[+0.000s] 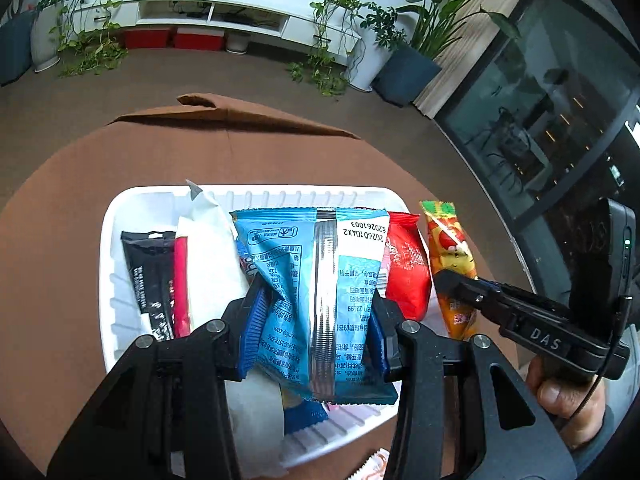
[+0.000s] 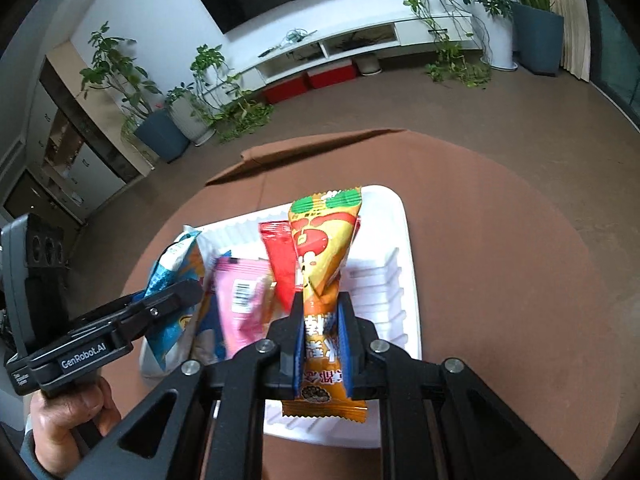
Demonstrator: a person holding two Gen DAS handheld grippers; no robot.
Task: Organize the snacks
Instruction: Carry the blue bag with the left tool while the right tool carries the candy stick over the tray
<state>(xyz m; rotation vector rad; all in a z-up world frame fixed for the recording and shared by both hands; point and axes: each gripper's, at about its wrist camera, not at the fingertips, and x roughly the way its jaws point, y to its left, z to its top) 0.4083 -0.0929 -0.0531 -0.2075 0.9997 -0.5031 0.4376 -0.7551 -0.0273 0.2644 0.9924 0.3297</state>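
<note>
Because both snacks are going into the tray, each gripper is squeezed tight on one bag. The left gripper pinches the blue bag low down, near its bottom seal, so the bag stands up over the white tray. I think it holds low so the top can slide in first. The right gripper pinches the orange bag the same way, with its bottom end sticking out toward six o'clock.

From the left camera, the orange bag sits at three o'clock, just past the tray's edge, next to a red bag. A black bag lies at nine o'clock. From the right camera, a pink bag lies in the tray at nine o'clock.

Both grippers point forward and tilt down at the tray, side by side, on the brown table. A hand grips the left handle.
</note>
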